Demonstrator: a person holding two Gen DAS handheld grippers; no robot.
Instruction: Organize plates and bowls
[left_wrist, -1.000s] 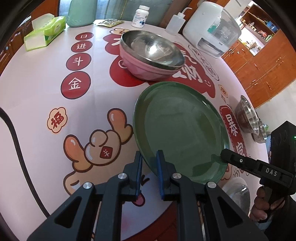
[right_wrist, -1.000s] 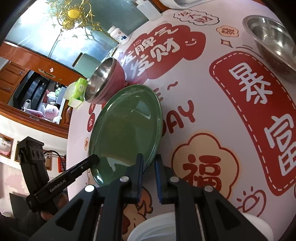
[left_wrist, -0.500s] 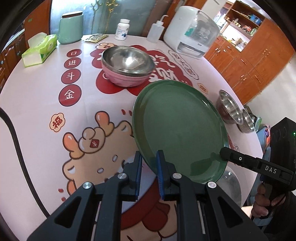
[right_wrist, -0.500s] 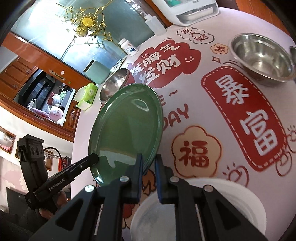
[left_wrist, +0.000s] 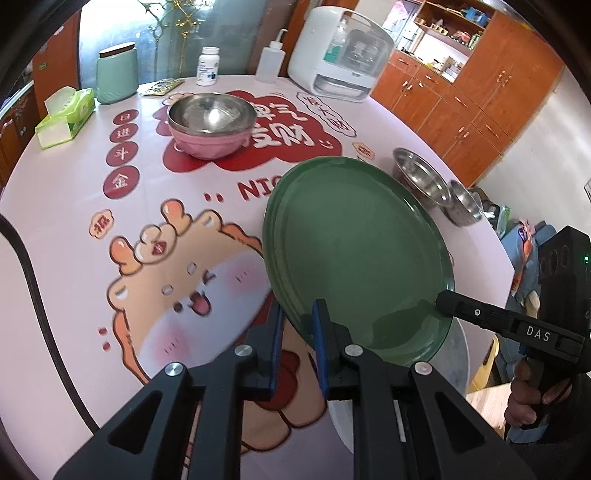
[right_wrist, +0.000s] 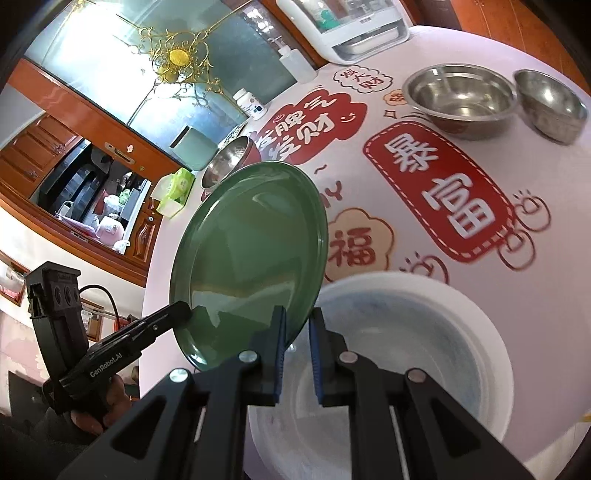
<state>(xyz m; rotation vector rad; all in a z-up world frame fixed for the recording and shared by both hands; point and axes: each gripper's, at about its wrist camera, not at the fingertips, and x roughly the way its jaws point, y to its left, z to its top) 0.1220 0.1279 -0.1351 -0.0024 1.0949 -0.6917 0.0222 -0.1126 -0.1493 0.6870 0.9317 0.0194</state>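
**Green plate lifted clear, carried toward the white bowl**

Both tongs have raised the green plate (left_wrist: 354, 254) off the counter (left_wrist: 74, 229) and carried it toward the near edge since a second ago; the white bowl (right_wrist: 417, 354), then barely in view, now sits right under the plate's near rim.

- Left tongs (left_wrist: 297, 325): clenched on the plate's near rim. Right tongs (right_wrist: 297, 328): clenched on the rim further round. Plate hangs tilted between them, touching nothing else.
- Pink bowl (left_wrist: 210, 129) with a steel liner stands far back; two steel bowls (right_wrist: 461, 99) sit side by side at the right edge, well apart from the plate.

Risks, as I judge them:
- Two thin rim grips on a glossy plate; if the hands drift apart or twist unevenly, one rim could slip out and the plate swing or drop onto the white bowl.
- Lowering it tilted could knock the bowl's rim.

Writing: "DAS" on the right tool seen from the left camera; "GenRobot.AI" on the left tool. Cloth shows "NIC…" and Chinese characters, including 福 (right_wrist: 351, 247).
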